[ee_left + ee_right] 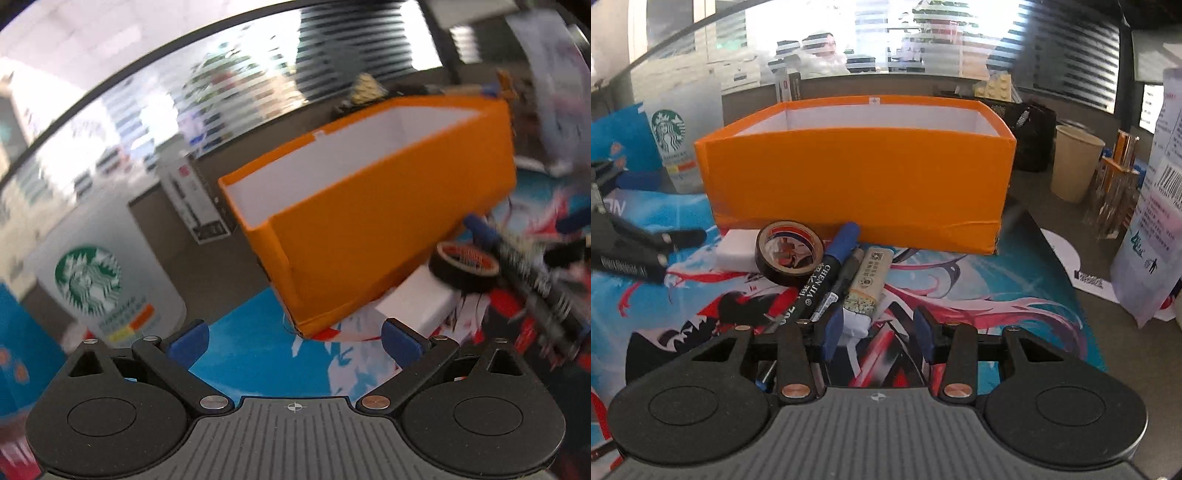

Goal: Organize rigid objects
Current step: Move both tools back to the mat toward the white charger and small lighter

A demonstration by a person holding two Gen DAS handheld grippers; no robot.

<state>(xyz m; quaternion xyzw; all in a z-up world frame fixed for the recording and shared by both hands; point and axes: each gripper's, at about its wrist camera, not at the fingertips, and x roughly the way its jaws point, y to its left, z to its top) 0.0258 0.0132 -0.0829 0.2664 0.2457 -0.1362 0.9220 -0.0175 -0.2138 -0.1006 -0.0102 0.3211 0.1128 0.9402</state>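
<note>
lying before one orange box [857,177]: one tape roll [789,252], two markers [827,275]; left gripper [293,341] released, right gripper [877,328] closing, empty.

A grey-brown surface [1045,206] is carrying a printed blue-and-red desk mat [997,280]. An orange box [857,188] is sitting on the mat, with a white eraser [737,249], a tape roll [788,251], a blue-capped marker [831,269] and a labelled stick [868,284] lying before it. A paper cup [1075,166] is standing beside the mat.
</note>
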